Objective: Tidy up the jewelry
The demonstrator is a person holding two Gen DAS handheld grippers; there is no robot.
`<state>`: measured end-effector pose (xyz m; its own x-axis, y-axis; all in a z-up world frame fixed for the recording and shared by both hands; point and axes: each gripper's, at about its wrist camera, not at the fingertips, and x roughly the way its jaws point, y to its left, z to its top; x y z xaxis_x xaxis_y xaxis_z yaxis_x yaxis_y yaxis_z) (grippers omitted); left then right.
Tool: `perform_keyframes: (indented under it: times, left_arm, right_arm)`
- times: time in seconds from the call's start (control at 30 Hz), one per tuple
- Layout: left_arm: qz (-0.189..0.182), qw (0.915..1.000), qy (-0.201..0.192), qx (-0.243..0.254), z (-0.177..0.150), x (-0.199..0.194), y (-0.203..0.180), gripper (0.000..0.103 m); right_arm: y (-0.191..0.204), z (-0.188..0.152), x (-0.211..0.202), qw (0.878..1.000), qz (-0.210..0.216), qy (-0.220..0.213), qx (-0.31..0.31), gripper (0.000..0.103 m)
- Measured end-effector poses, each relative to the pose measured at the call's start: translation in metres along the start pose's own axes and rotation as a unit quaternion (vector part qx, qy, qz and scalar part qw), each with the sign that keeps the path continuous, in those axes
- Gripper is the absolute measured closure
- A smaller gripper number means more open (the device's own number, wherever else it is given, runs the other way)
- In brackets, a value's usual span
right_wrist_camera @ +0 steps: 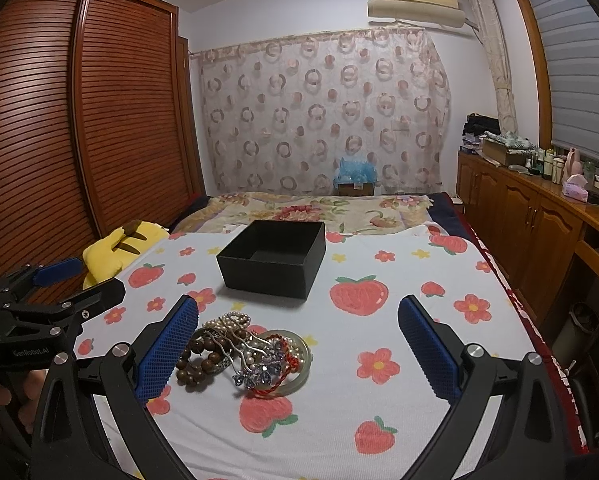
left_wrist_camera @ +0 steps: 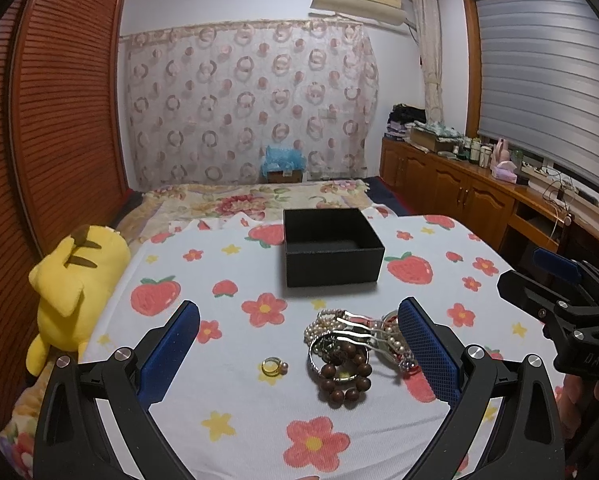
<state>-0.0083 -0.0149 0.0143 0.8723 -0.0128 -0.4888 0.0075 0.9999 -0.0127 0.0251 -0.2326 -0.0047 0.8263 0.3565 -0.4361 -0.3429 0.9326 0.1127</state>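
1 black box (left_wrist_camera: 331, 248), 1 jewelry pile (left_wrist_camera: 351, 350), 1 ring (left_wrist_camera: 271, 367) beside it; left gripper (left_wrist_camera: 299, 354), right gripper (right_wrist_camera: 299, 354) both spread wide, holding nothing; cloth (right_wrist_camera: 379, 400) bare right of pile

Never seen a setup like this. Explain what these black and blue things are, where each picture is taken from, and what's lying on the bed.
There is no robot here. A person holds a two-finger tool in each hand, each with a camera looking along its blue-padded fingers.

One picture comes from the left gripper, the other from the right gripper. Each also glimpses the other tool at its edge.

On the strawberry-print cloth sits an open black box, apparently empty. Nearer lies a jewelry pile: pearl strands, a brown bead bracelet, a silver hair comb, a bangle. A gold ring lies apart.

Both tools are open and hold nothing.
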Motion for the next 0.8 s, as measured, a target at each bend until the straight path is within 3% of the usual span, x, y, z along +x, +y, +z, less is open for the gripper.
perform_keyframes:
  times: [0.23, 0.53, 0.8]
  left_arm:
    - [-0.01, 0.9997, 0.022, 0.006, -0.007, 0.014, 0.005, 0.007]
    - [-0.038, 0.9969, 0.069, 0.004, -0.024, 0.046, 0.02, 0.007]
    - [-0.08, 0.9915, 0.102, 0.005, -0.029, 0.073, 0.016, 0.007]
  right_arm:
    - [-0.002, -0.006, 0.004, 1.0, 0.002, 0.004, -0.011, 0.002]
    - [-0.004, -0.035, 0.041, 0.998, 0.011, 0.06, -0.032, 0.002]
    - [-0.009, -0.054, 0.063, 0.993, 0.037, 0.106, -0.04, 0.016]
